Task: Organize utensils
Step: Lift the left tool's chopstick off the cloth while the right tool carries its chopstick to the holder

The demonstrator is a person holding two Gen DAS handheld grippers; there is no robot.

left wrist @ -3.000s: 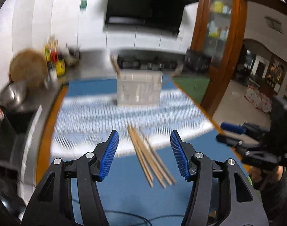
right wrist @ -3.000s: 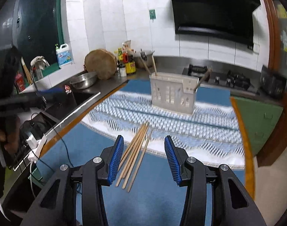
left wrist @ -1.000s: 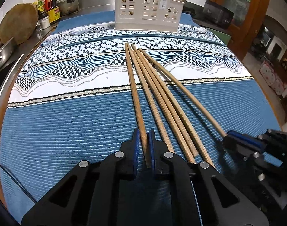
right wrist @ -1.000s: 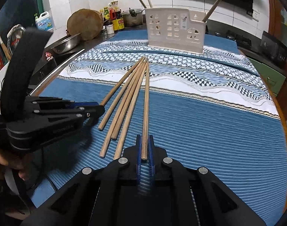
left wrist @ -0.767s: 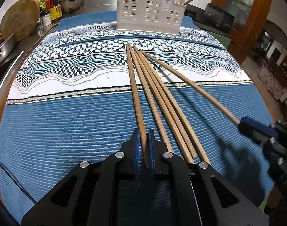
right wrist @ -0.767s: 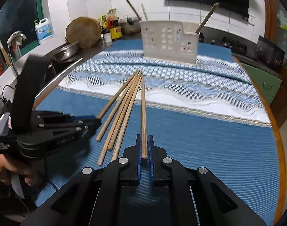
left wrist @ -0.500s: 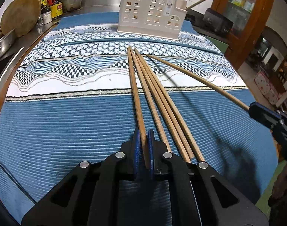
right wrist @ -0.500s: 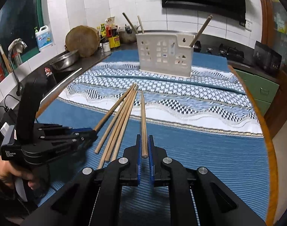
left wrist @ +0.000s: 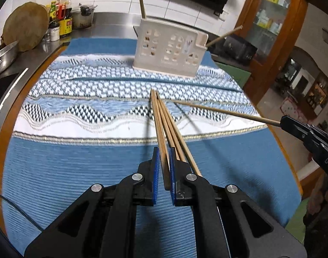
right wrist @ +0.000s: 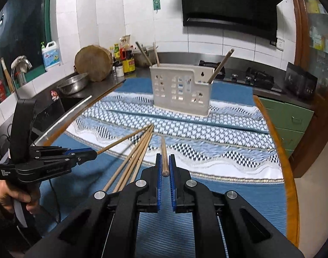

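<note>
My left gripper (left wrist: 164, 153) is shut on one wooden chopstick (left wrist: 158, 118), lifted above the blue patterned cloth (left wrist: 77, 161). My right gripper (right wrist: 165, 159) is shut on another chopstick (right wrist: 164, 148), also raised. Each wrist view shows the other tool: the right gripper (left wrist: 293, 126) with its chopstick (left wrist: 228, 112) slanting in from the right, the left gripper (right wrist: 84, 152) with its chopstick (right wrist: 125, 138) from the left. A few loose chopsticks (right wrist: 133, 161) lie on the cloth between them. The white slotted utensil holder (right wrist: 181, 90) stands at the far side of the cloth and holds several sticks.
A metal bowl (right wrist: 72, 85), a round wooden board (right wrist: 94, 65) and bottles (right wrist: 125, 61) stand on the counter at the far left. A stove (right wrist: 258, 78) sits behind the holder. The table's wooden rim (right wrist: 290, 185) curves on the right, with a green cabinet (right wrist: 288, 116) beyond. A hand (right wrist: 11, 193) grips the left tool.
Both grippers were open over the chopstick pile, then shut on one chopstick each. Over the last second both have risen, lifting their chopsticks off the cloth and away from the pile.
</note>
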